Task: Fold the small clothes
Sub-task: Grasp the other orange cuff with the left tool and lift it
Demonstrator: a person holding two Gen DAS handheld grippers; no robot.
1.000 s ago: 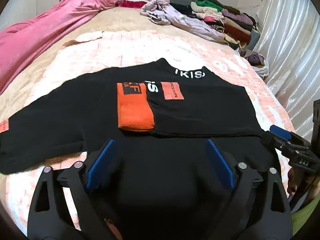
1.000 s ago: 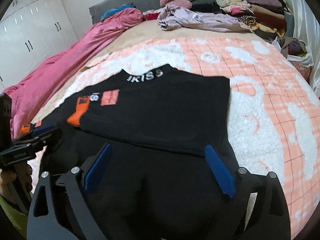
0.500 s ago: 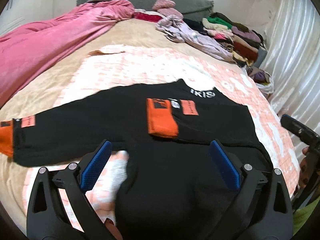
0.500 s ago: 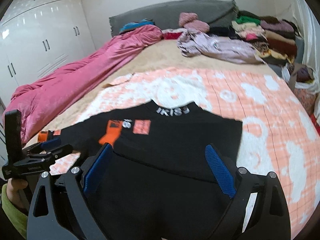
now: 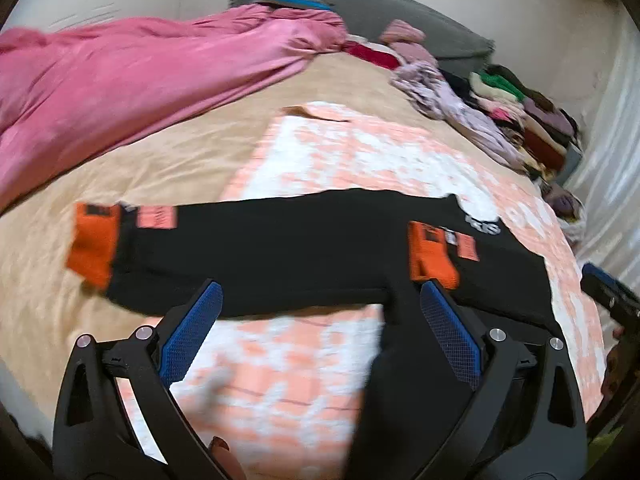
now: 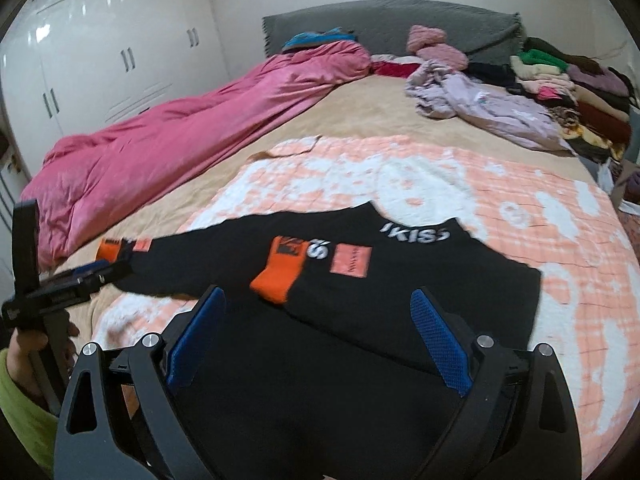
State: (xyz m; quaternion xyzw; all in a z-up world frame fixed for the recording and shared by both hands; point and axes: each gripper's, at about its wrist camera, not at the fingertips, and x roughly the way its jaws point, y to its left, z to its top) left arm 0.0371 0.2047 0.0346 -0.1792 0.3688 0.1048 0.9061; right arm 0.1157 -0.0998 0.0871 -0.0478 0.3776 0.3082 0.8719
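Sliding rightward in the left wrist frame since a second ago: black sweater [image 5: 288, 248], lying flat on the peach blanket [image 5: 360, 152], mid-frame. Folding sleeves; one orange cuff [image 5: 430, 252] already in, other sleeve [image 5: 208, 248] stretching left, probably needing pinching next. Long axis running left-right, collar [image 6: 416, 234] pointing up-frame. Left gripper [image 5: 320, 332] and right gripper [image 6: 320, 340] both spread, gripping nothing.

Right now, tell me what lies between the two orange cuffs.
In the right wrist view, only the black sweater's outstretched sleeve spans from the far orange cuff to the folded-in cuff.
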